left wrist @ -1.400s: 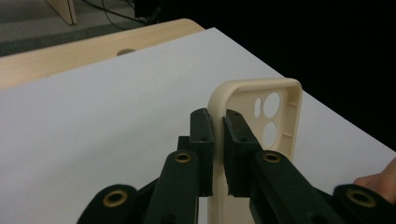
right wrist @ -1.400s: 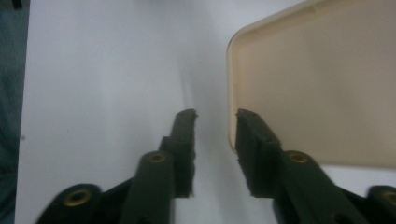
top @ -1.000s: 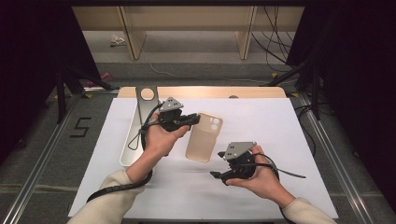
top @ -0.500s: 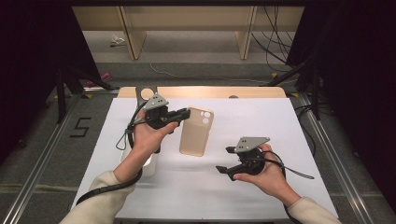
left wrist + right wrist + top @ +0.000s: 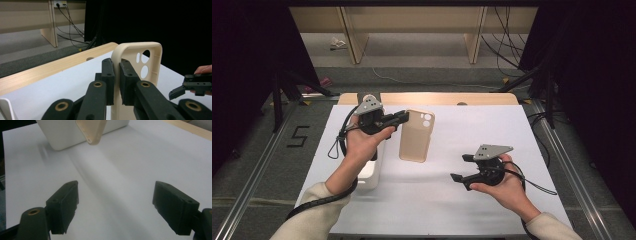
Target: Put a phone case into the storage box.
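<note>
A beige phone case (image 5: 416, 136) hangs above the white mat, camera holes at its far end. My left gripper (image 5: 404, 117) is shut on the case's side rim. In the left gripper view the two pads pinch the case (image 5: 150, 62) wall at my left gripper (image 5: 117, 75). My right gripper (image 5: 460, 168) is held to the right of the case and apart from it. It is open, its jaws have just been opening, and nothing lies between them. In the right gripper view my right gripper (image 5: 115, 205) faces bare mat, with the case corner (image 5: 91, 132) far ahead.
A white box (image 5: 369, 175) rests on the mat under the left forearm, and the same white box (image 5: 65, 135) appears behind the case. A wooden strip (image 5: 462, 98) runs along the table's far edge. The white mat (image 5: 462, 210) covers the table.
The left hand has carried the case to the left and a little farther away. The right hand has drifted right, so the gap to the case has widened.
</note>
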{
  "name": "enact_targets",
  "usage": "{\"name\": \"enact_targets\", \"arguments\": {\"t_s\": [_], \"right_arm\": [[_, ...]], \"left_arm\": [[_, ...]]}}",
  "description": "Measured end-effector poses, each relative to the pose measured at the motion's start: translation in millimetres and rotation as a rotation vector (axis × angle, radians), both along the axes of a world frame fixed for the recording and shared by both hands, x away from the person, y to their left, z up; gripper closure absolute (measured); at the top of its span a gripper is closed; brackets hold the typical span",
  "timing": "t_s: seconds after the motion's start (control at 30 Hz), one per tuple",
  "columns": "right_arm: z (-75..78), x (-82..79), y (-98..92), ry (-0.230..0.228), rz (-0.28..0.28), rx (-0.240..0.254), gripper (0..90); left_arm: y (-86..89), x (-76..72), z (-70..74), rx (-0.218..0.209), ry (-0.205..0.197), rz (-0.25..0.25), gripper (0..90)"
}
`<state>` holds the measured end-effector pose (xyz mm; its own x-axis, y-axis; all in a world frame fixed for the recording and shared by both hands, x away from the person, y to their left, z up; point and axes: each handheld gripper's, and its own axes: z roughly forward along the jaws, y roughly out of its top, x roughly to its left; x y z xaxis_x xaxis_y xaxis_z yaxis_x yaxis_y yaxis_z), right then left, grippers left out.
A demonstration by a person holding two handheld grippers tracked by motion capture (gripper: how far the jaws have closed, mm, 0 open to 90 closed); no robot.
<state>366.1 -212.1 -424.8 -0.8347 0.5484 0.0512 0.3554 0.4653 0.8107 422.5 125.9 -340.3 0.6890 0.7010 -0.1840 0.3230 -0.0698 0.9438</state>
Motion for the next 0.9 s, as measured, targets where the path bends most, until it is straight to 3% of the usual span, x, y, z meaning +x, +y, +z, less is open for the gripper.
{"name": "enact_targets", "arguments": {"t_s": [0.9], "right_arm": [[-2.9, 1.6, -11.6, 0.019, -0.044, 0.012, 19.5]], "left_arm": [[34.7, 3.7, 17.0, -0.029, -0.044, 0.040, 82.8]]}}
